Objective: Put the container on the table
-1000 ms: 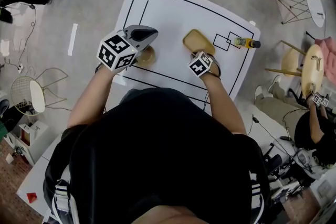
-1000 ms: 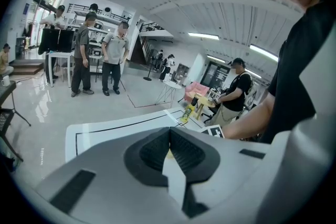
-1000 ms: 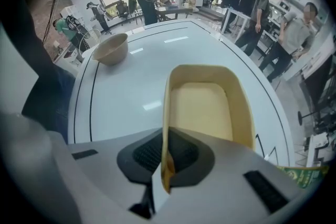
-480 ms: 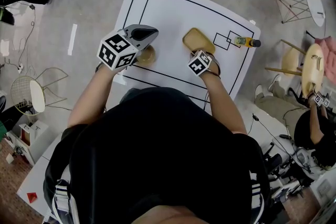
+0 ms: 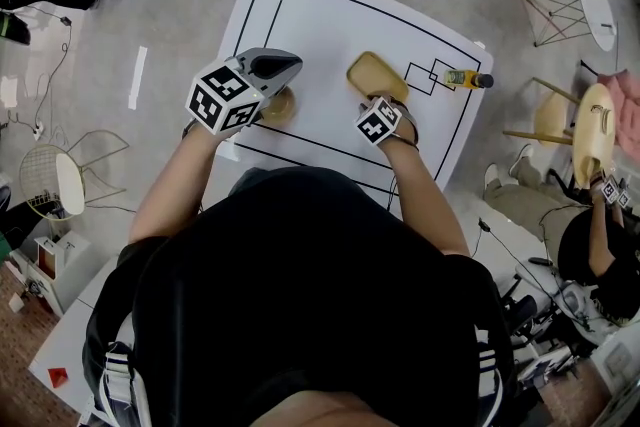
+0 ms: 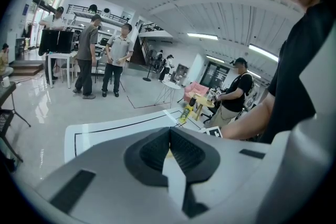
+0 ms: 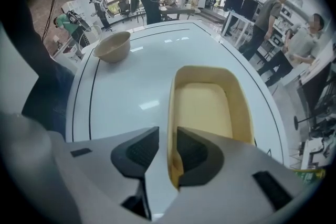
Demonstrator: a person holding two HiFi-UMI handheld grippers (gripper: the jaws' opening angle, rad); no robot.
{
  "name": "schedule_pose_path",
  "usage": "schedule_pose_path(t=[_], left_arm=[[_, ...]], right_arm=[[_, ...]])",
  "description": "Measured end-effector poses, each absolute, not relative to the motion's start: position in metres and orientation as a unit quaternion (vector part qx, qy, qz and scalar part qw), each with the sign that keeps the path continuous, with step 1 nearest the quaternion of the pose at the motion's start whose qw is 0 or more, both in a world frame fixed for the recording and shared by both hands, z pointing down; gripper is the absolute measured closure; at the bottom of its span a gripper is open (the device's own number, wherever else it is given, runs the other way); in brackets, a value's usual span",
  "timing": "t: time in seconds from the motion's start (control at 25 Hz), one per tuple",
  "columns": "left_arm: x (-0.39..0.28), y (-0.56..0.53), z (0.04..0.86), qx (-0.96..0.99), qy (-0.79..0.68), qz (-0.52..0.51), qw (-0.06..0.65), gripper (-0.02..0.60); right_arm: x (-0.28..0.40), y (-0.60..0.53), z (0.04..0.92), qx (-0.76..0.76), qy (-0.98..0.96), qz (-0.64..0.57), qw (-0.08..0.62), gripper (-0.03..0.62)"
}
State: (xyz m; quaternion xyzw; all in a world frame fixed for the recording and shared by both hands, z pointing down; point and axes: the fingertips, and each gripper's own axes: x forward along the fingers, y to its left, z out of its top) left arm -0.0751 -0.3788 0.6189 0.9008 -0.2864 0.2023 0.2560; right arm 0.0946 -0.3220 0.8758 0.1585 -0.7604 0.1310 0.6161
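While the right gripper (image 7: 167, 136) points steeply down with its jaws opening, the near wall of the tan container (image 7: 203, 105) stands between them with a gap at one pad. The container rests flat on the white table (image 7: 126, 97), stretching ahead of the gripper. Well off to its left is a bowl (image 7: 112, 47), close by the left gripper (image 5: 290, 65), whose jaws are together on nothing.

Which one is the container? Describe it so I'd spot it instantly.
On the white table with black lines, look right of centre, at the right gripper, whose opening jaws straddle its near wall. It is the tan container, oblong and tray-like with rounded corners, unlike the round tan bowl to its left and the yellow bottle at the table's right edge.
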Motion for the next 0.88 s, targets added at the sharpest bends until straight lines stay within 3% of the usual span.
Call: schedule_pose_path(t=[0.88], left_arm=[[-0.054,-0.353,0.578,0.911,-0.288,0.194,0.223,0.574]], right_arm=[[0.11,-0.318,0.817,0.202,-0.781,0.114,0.581,0.467]])
